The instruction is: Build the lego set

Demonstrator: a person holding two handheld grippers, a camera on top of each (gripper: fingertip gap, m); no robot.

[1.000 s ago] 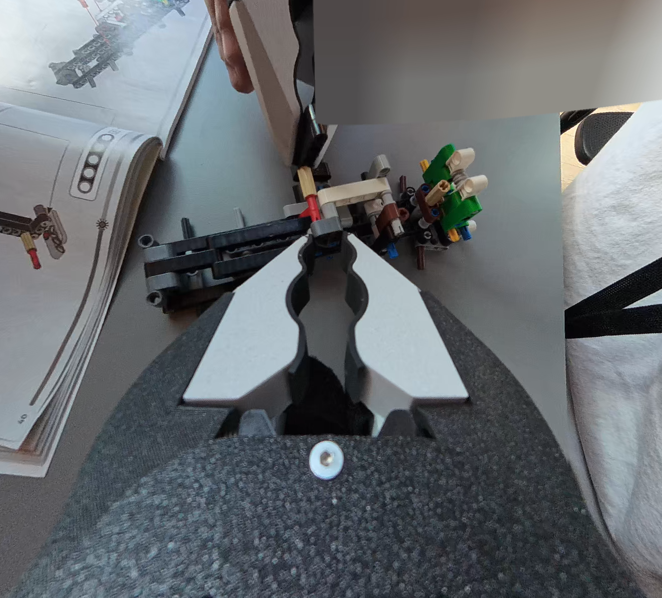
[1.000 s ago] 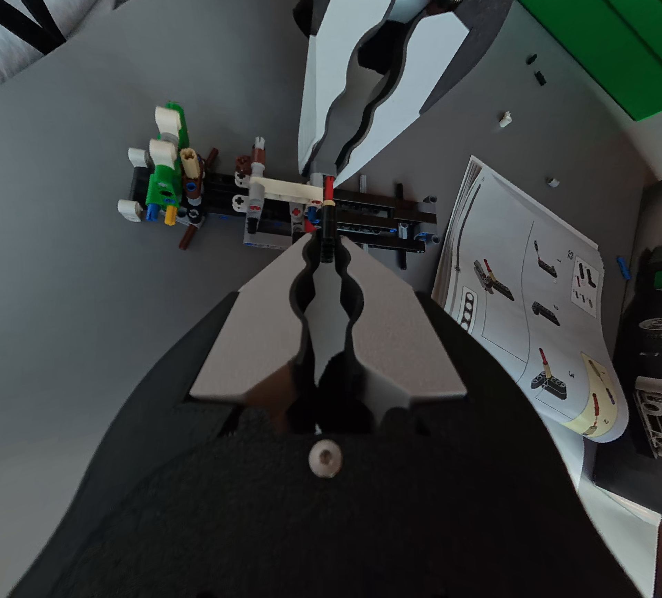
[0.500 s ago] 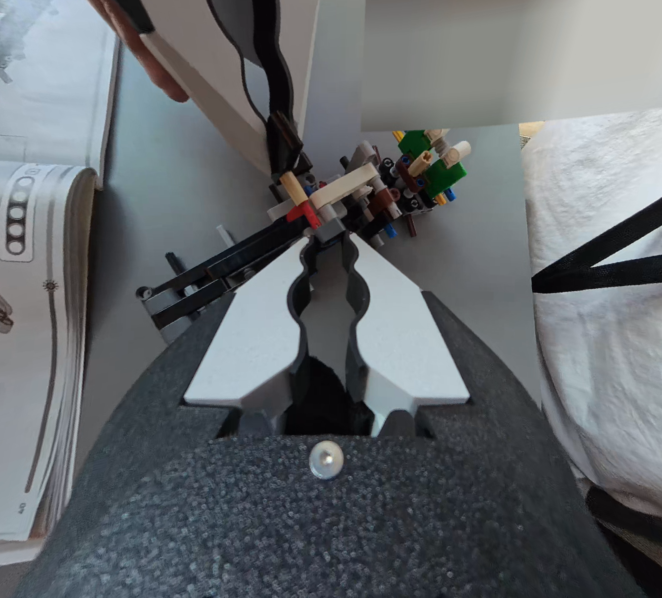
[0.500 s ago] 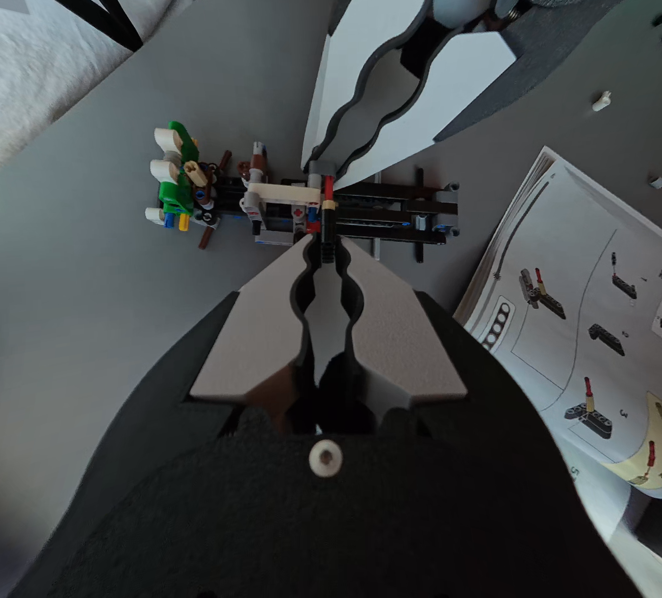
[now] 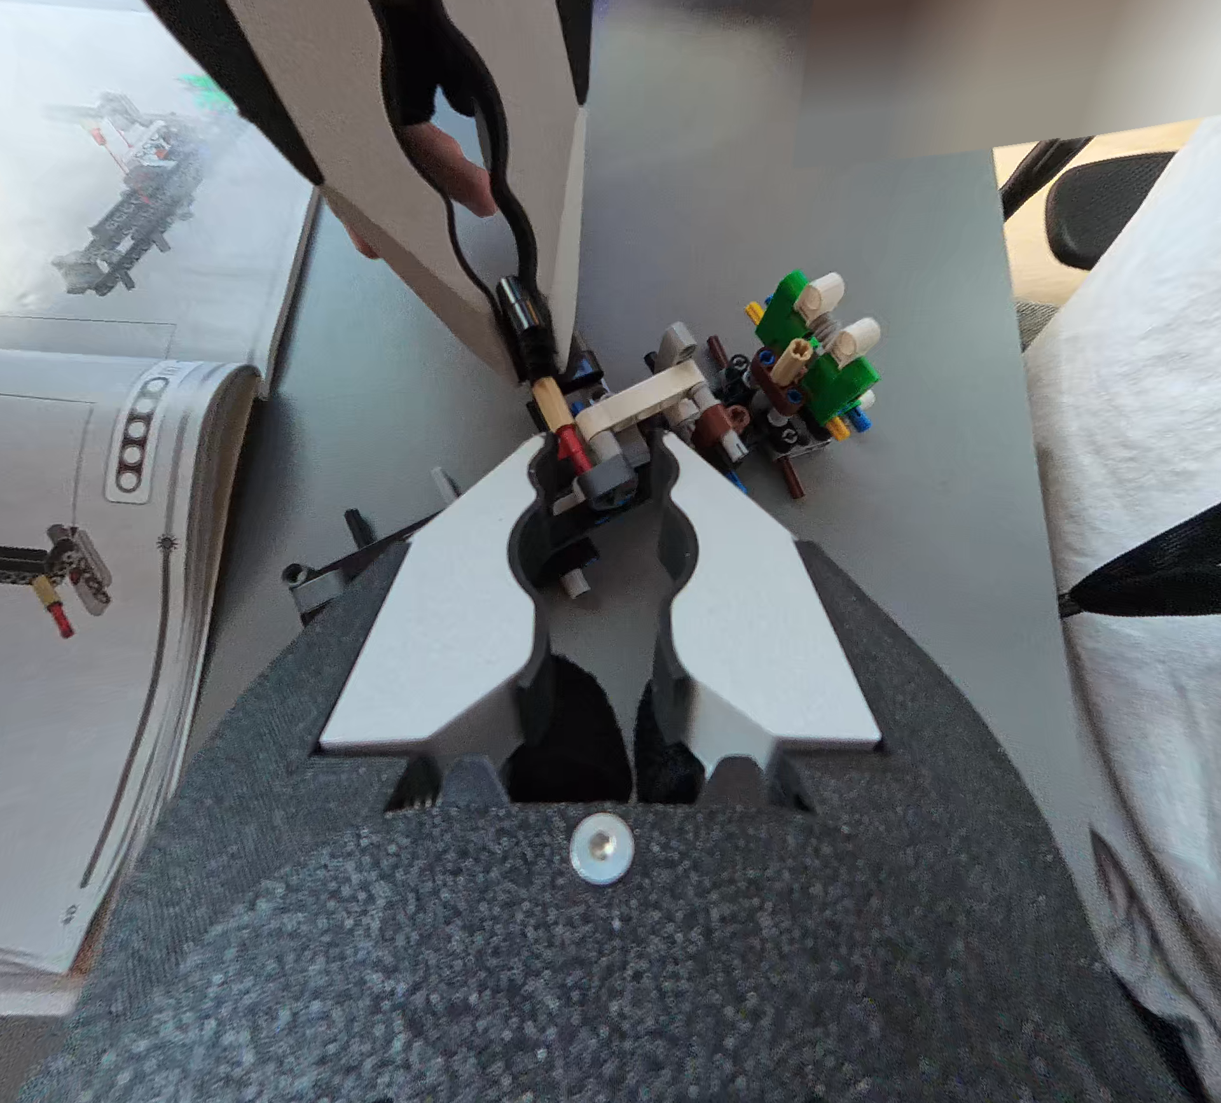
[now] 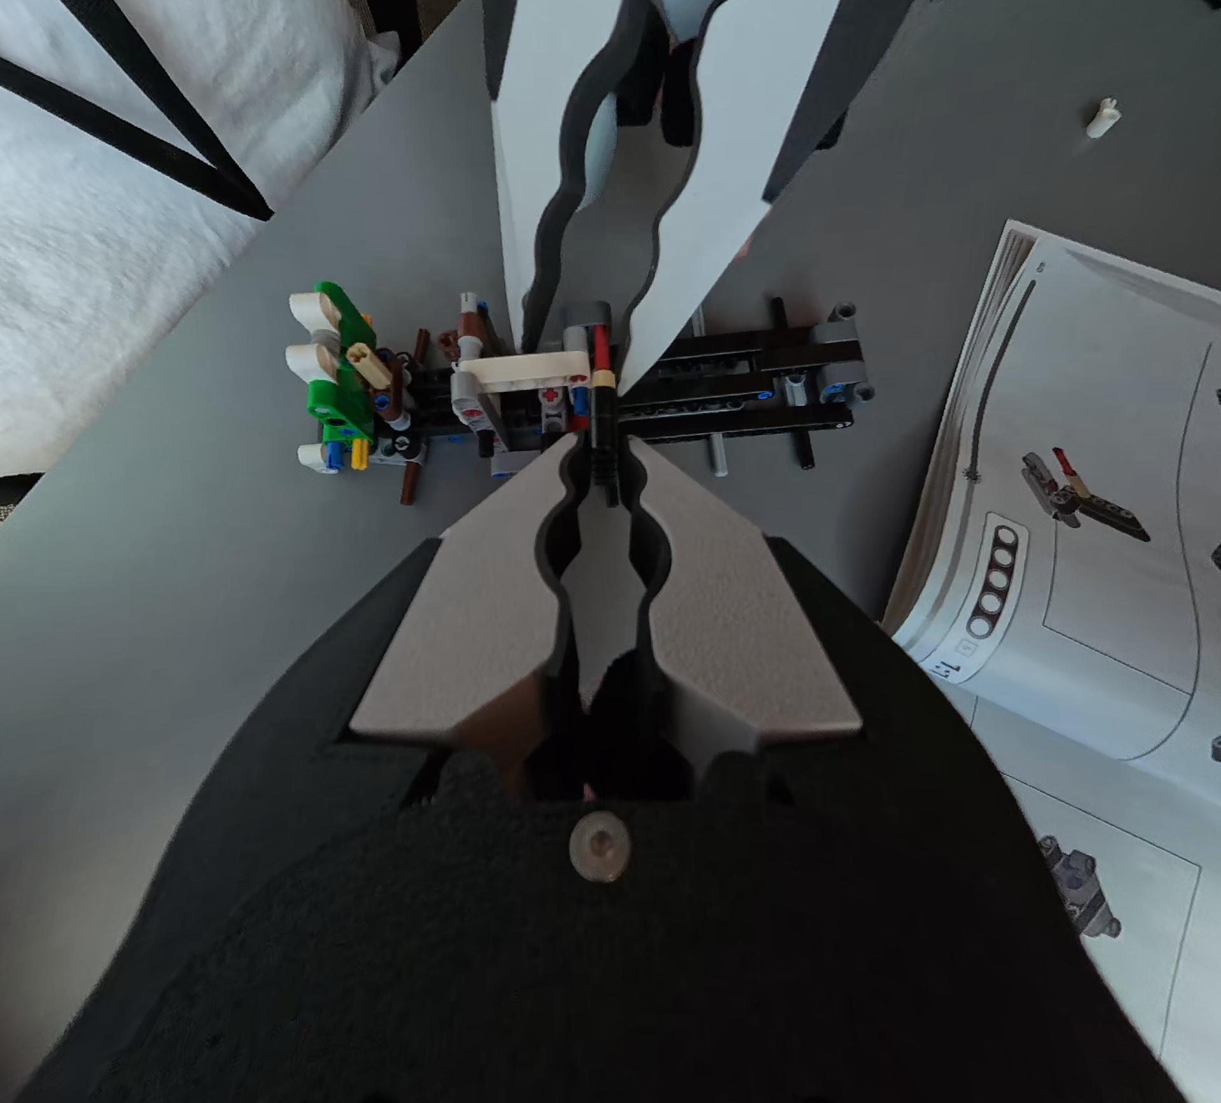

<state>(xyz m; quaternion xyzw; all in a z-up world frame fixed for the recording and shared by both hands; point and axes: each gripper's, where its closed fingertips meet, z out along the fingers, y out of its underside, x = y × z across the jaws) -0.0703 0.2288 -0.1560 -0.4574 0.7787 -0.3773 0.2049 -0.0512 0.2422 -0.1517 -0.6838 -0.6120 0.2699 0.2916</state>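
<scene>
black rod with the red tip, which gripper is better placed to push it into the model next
Right. The right gripper is shut on the black rod, already lined up with the model. The left gripper straddles the grey connector, so it seems better suited to bracing.

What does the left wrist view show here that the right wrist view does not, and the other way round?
Left wrist view only: a fingertip behind the right gripper's fingers, and a chair past the table edge.

Right wrist view only: the full black beam frame of the lego model, and small loose parts on the table.

Both: the right gripper shut on a black, tan and red axle piece, the left gripper around a grey connector, the green block cluster, and the open instruction booklet.
</scene>
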